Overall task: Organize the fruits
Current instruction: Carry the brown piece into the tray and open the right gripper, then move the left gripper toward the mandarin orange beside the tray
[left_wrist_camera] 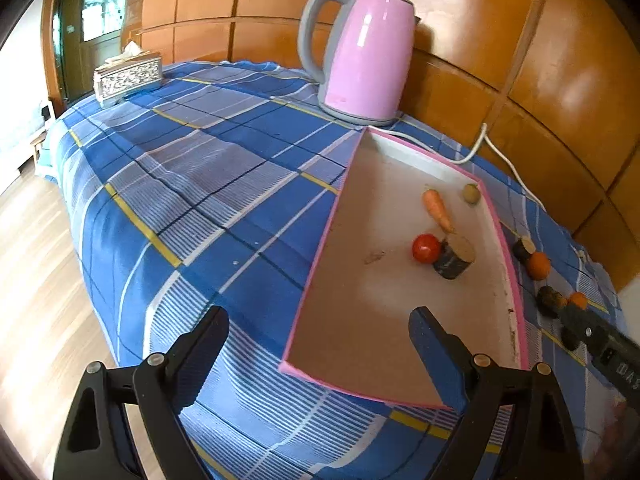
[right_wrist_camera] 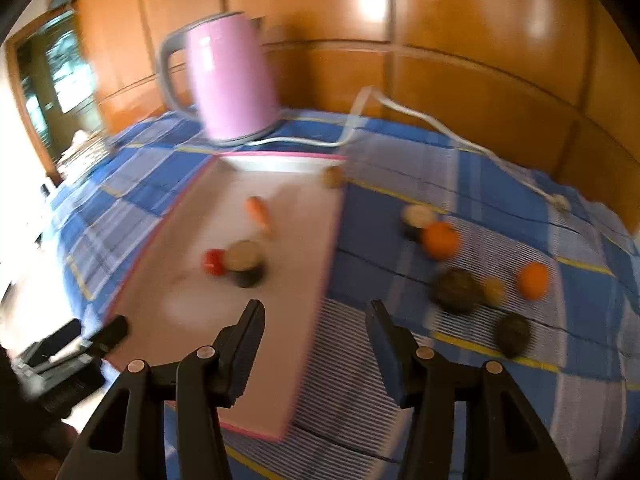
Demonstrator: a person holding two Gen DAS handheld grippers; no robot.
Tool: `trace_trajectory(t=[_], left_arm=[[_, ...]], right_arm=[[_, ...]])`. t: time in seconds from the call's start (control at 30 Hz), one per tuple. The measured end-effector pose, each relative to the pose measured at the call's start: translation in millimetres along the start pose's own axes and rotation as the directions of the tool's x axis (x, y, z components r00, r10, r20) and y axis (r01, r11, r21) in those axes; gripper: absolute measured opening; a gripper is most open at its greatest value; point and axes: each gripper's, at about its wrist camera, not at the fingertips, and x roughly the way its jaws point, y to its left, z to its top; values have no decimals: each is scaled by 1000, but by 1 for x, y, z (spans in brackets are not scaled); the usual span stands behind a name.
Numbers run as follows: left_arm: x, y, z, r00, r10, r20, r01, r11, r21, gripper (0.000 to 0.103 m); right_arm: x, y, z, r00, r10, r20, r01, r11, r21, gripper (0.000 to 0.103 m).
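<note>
A pink-rimmed tray (left_wrist_camera: pixel 360 344) (right_wrist_camera: pixel 192 304) lies on the blue plaid cloth. In it are a carrot (left_wrist_camera: pixel 438 210) (right_wrist_camera: pixel 260 212), a red tomato (left_wrist_camera: pixel 426 248) (right_wrist_camera: pixel 213 262), a dark cut chunk (left_wrist_camera: pixel 454 256) (right_wrist_camera: pixel 245 264) and a small brown fruit (left_wrist_camera: pixel 472 193) (right_wrist_camera: pixel 333 177). Right of the tray lie two oranges (right_wrist_camera: pixel 440 240) (right_wrist_camera: pixel 533 280), dark round fruits (right_wrist_camera: pixel 458 290) (right_wrist_camera: pixel 513 334) and another cut chunk (right_wrist_camera: pixel 416 218). My left gripper (left_wrist_camera: pixel 320 340) is open and empty over the tray's near left edge. My right gripper (right_wrist_camera: pixel 316 332) is open and empty above the tray's right edge; its view is blurred.
A pink electric kettle (left_wrist_camera: pixel 360 56) (right_wrist_camera: pixel 230 80) stands behind the tray, its white cord (left_wrist_camera: pixel 492 148) (right_wrist_camera: pixel 400 116) trailing right. A silver tissue box (left_wrist_camera: pixel 128 76) sits at the far left corner. Wooden panels back the table; the floor drops off at left.
</note>
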Motion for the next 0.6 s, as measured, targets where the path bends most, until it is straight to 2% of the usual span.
trace_trajectory(t=[0.1, 0.23, 0.43, 0.6], left_arm=[[0, -7, -2, 1000, -21, -8, 21, 1000, 21, 92], [-3, -19, -4, 999, -53, -12, 54, 996, 66, 92], [-9, -46, -5, 994, -107, -19, 109, 980, 169, 92], [-13, -72, -4, 990, -142, -26, 143, 958, 249, 92]], right_arm=[[-12, -29, -15, 996, -93, 15, 92, 993, 72, 55], [-25, -77, -36, 975, -221, 1, 216, 956, 198, 58], [-40, -148, -69, 924, -376, -64, 373, 857, 354, 59], [-50, -185, -93, 888, -446, -112, 448, 784, 429, 62]])
